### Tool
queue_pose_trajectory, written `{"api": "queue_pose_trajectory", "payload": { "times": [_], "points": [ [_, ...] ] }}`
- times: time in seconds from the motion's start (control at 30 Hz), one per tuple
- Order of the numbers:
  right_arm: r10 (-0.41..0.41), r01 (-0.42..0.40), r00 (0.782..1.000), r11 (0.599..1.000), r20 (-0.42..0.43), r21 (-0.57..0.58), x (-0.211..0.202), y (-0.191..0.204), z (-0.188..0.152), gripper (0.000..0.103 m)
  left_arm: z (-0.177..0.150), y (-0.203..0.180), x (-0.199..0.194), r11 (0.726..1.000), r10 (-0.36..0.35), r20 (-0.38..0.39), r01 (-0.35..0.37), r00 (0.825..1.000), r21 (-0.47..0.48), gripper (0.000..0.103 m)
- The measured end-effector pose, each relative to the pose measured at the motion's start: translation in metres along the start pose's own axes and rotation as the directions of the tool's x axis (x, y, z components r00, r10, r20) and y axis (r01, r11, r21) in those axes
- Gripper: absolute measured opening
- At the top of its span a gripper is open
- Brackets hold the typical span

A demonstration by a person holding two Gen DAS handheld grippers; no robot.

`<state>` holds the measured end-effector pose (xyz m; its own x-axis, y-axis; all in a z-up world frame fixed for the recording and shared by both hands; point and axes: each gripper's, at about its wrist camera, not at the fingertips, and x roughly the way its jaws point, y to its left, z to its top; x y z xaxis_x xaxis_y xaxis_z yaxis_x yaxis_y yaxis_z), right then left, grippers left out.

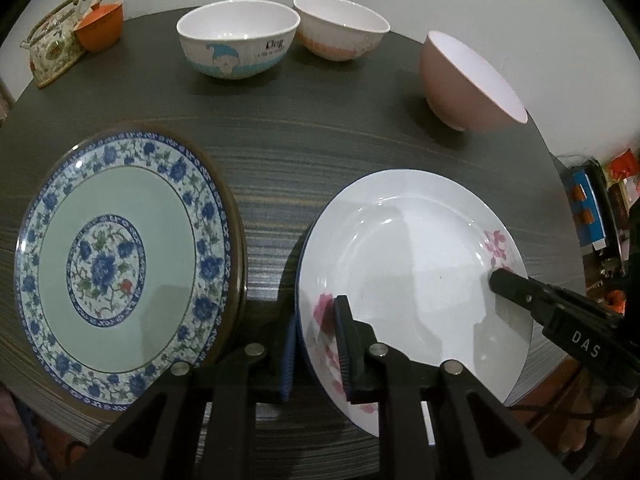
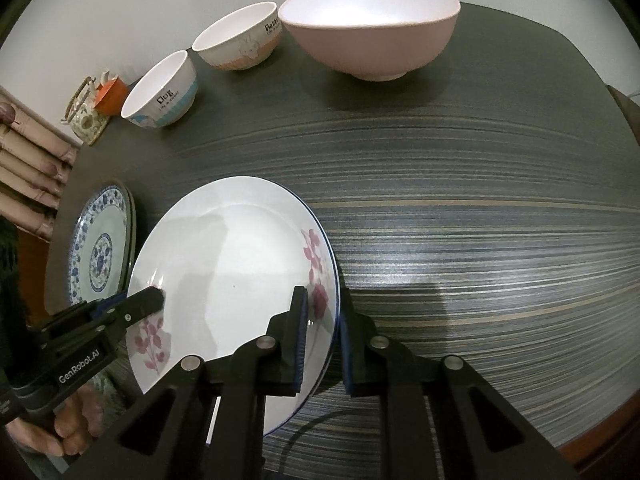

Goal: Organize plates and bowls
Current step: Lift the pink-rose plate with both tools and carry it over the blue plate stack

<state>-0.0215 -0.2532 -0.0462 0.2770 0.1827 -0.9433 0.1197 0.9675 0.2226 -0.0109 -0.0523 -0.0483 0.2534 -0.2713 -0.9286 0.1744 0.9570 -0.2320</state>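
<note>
The white plate with pink flowers (image 1: 408,264) is pinched at two edges and is seen low in the middle of both views. The left gripper (image 1: 316,344) is clamped on one rim, and the right gripper (image 2: 324,340) is clamped on the other rim. A blue flowered plate (image 1: 120,264) is seen at the lower left, on the dark striped table (image 2: 480,240). Three bowls are counted along the top: a dog bowl (image 1: 238,38), a rabbit bowl (image 2: 238,38) and a pink bowl (image 2: 370,24). All three are empty. Two plates are counted.
</note>
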Motion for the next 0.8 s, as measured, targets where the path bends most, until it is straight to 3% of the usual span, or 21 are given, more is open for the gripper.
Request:
{"api": "queue_pose_trajectory", "payload": {
  "times": [0.4,0.8],
  "points": [
    [0.017,-0.016,0.999,0.999,0.035,-0.037,-0.012,0.019,0.013,0.014,0.006,0.025,-0.032,0.999,0.031,0.050,-0.030,0.998,-0.029,0.017],
    [0.062,-0.056,0.997,0.988,0.037,-0.147,-0.005,0.090,0.036,0.014,0.008,0.100,-0.072,0.987,0.099,0.105,-0.084,0.990,-0.134,0.017]
  ]
}}
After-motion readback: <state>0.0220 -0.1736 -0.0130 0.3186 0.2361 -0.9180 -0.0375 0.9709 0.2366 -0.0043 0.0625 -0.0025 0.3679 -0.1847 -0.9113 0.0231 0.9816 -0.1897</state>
